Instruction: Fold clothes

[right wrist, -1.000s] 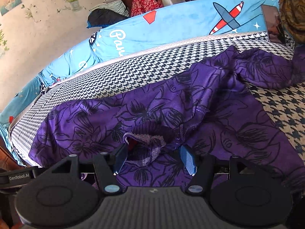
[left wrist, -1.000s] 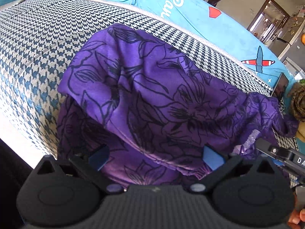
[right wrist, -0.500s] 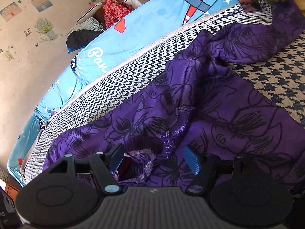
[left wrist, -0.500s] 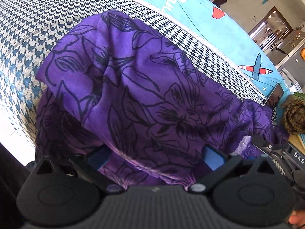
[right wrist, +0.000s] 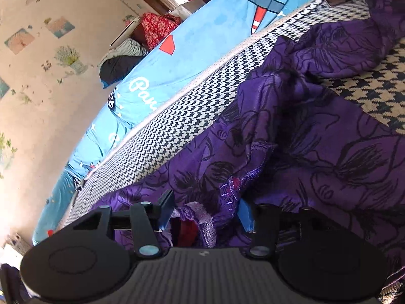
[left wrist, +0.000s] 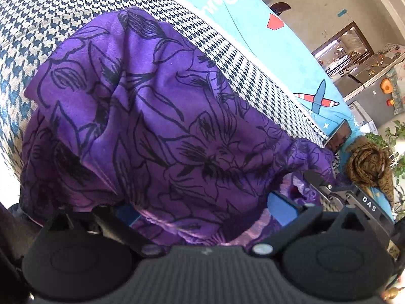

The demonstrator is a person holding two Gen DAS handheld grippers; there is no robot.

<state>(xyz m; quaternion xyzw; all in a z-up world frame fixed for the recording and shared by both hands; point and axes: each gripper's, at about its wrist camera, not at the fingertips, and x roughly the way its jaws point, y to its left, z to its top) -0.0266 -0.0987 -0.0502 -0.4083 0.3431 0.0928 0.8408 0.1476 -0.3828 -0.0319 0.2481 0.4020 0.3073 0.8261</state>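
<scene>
Your left gripper [left wrist: 202,207] sits at the bottom of the left wrist view with its blue pads set wide; the purple floral-print fabric garment [left wrist: 157,116] bulges between them and over the left pad, so I cannot tell whether any cloth is pinched. The garment fills the centre of that frame in a rumpled mound on the black-and-white houndstooth woven bedcover [left wrist: 50,12], which runs across the upper left. At lower right of that frame, your right gripper's black body marked DAS [left wrist: 354,200] sits against the same cloth.

In the right wrist view, your right gripper [right wrist: 205,212] at bottom centre has its jaws partly drawn in around a bunched lilac edge of the garment [right wrist: 291,139], possibly the neckline; contact with both pads is not plain. The cloth spreads to the right of the frame, with a loose sleeve-like length trailing toward the upper right. The blue aeroplane-print sheet [right wrist: 207,40] lies beyond the bedcover [right wrist: 192,116].

Progress: no flat, squared fold shows. The garment lies crumpled, with smoothing and folding left to do.
</scene>
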